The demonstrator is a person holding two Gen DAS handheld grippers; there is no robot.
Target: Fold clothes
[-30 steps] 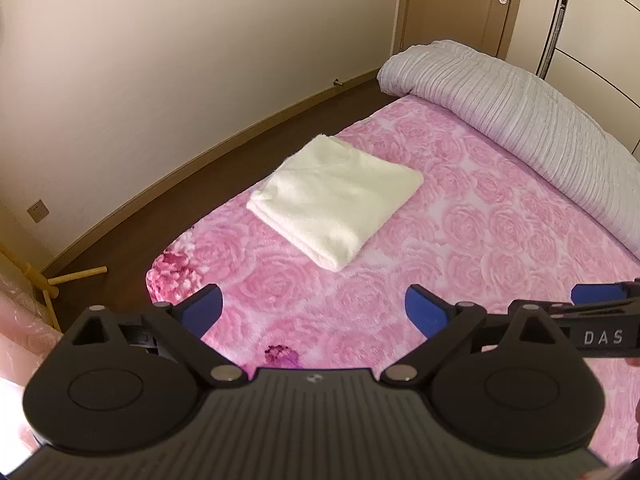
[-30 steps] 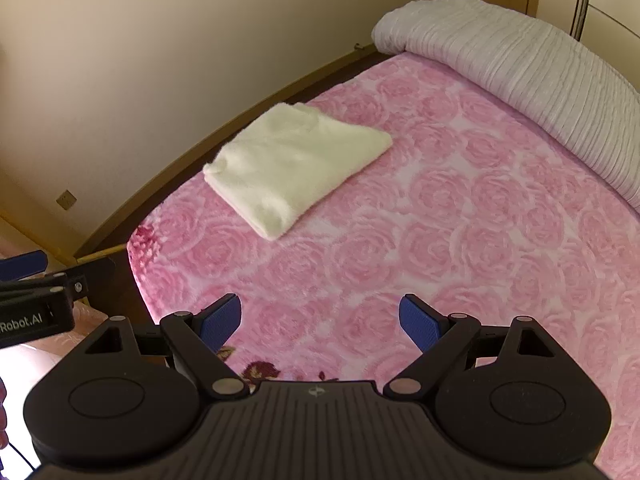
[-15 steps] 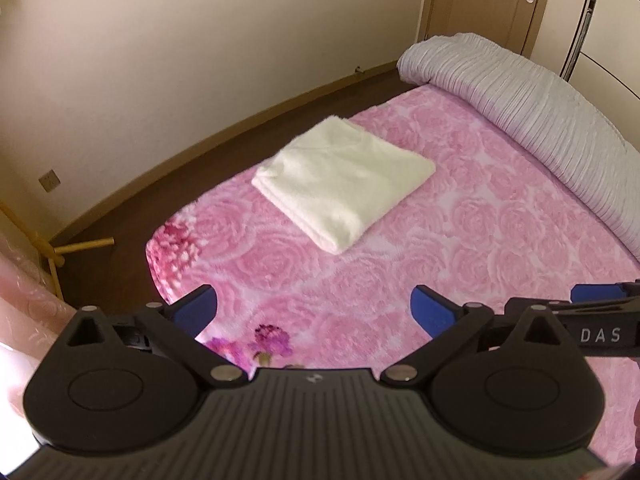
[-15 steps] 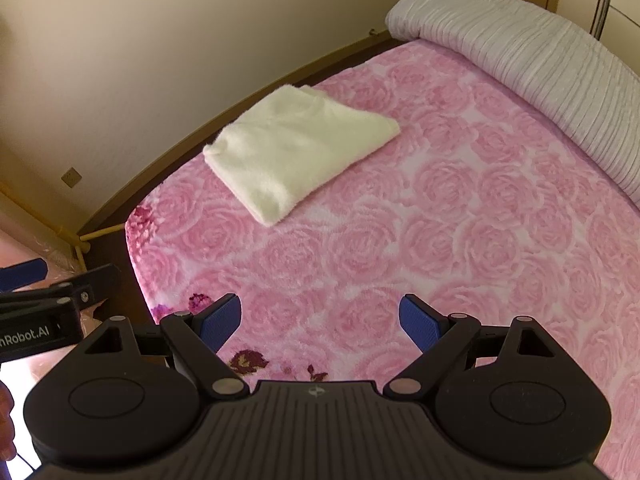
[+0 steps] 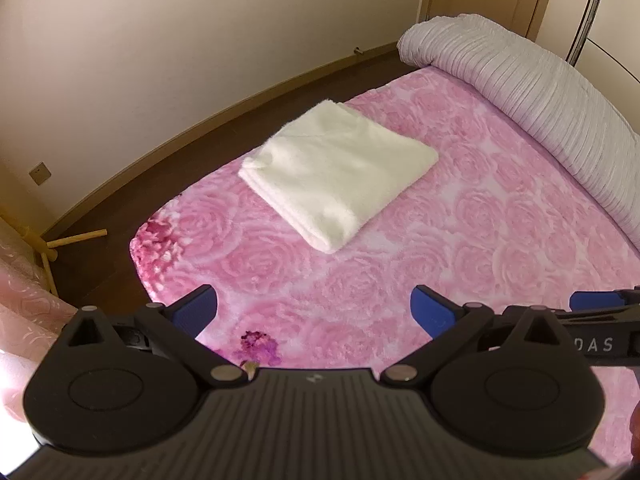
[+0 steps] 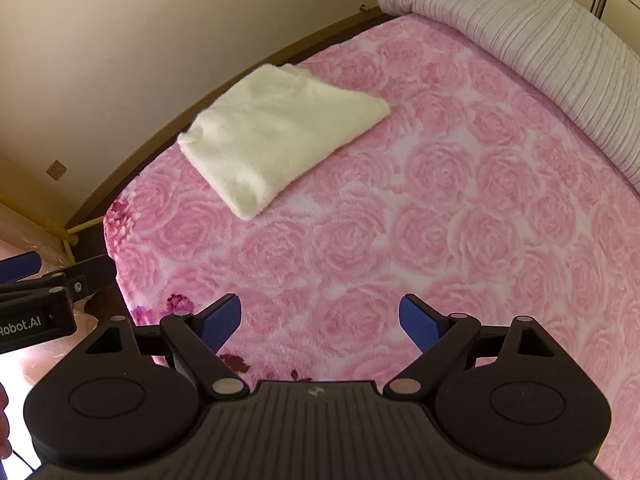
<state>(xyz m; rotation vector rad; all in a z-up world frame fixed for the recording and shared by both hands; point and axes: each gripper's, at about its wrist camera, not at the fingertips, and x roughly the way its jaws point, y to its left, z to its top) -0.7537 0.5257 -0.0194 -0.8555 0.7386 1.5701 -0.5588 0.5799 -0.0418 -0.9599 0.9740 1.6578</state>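
Blue-padded fingers [image 5: 196, 312] of the left gripper [image 5: 314, 312] are gaping wide, gripping nothing; the right gripper [image 6: 320, 322] is likewise spread and empty. Farther off, the folded white garment [image 5: 340, 176] is lying near the bed's [image 5: 500, 240] left edge.

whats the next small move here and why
Probably draw both tongs back and stop: the white cloth already lies folded in a neat rectangle on the pink bed, and the left tongs and right tongs are open, empty, clear of it.
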